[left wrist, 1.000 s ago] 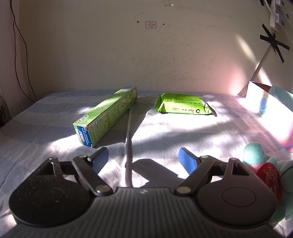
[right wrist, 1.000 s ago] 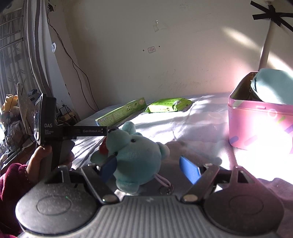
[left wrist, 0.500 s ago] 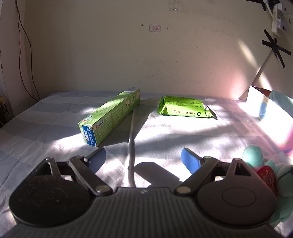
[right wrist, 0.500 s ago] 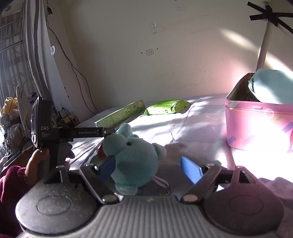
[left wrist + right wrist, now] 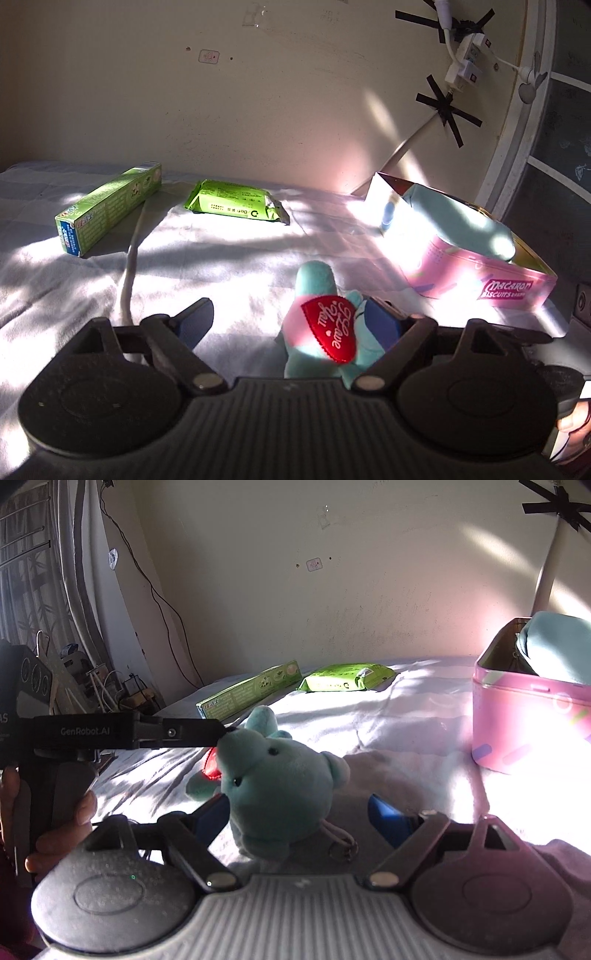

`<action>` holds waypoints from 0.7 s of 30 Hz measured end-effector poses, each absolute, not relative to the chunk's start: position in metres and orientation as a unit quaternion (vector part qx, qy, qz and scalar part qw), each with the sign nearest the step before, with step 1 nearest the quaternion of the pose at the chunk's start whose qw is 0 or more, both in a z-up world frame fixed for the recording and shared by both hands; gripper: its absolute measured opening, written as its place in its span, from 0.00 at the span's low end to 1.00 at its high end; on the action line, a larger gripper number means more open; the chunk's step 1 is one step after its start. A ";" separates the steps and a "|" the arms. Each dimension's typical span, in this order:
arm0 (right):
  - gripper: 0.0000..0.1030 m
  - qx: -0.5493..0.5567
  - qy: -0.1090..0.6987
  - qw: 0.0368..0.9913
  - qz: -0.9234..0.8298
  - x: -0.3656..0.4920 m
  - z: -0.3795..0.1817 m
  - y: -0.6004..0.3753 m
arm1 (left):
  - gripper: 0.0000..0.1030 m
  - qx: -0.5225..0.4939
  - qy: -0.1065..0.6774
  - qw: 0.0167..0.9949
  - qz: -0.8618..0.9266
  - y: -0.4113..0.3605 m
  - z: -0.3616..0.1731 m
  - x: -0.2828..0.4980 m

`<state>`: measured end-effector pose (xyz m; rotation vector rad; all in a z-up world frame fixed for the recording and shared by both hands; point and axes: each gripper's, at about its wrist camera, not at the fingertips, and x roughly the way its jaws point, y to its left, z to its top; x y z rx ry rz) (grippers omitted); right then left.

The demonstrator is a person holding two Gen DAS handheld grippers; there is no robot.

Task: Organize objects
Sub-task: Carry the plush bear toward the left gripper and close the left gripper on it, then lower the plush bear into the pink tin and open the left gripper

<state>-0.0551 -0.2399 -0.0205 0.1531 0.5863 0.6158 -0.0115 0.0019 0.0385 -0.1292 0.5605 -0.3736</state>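
A teal plush toy [image 5: 280, 779] with a red heart patch [image 5: 330, 328] lies on the white bed sheet. My left gripper [image 5: 288, 325] is open around it, the plush against the right finger [image 5: 380, 325]. My right gripper [image 5: 299, 812] is open, the plush between its fingers near the left one. The left gripper's body [image 5: 122, 731] reaches in from the left and touches the plush's head. A pink biscuit tin [image 5: 461, 258] holding a teal cloth [image 5: 461, 221] stands to the right; it also shows in the right wrist view [image 5: 528, 709].
A green toothpaste box [image 5: 107, 206] and a green wipes pack [image 5: 232, 201] lie near the back wall. A white cable [image 5: 129, 266] runs across the sheet. A keyring [image 5: 341, 845] hangs off the plush. Clutter and curtains stand at the far left.
My left gripper has swung right, so the plush now sits between its fingers. The right gripper stayed open around the plush and shifted little.
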 end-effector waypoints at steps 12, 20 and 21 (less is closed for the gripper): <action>0.87 0.034 0.320 0.895 0.309 -0.052 -0.024 -0.225 | 0.96 -0.131 0.301 0.914 -0.240 0.013 0.040 0.001; 0.50 0.032 0.306 0.898 0.314 -0.051 -0.018 -0.227 | 0.77 -0.094 0.339 0.895 -0.272 -0.033 0.033 0.011; 0.50 0.041 0.294 0.902 0.314 -0.053 -0.013 -0.234 | 0.77 -0.085 0.330 0.899 -0.276 -0.039 0.042 0.010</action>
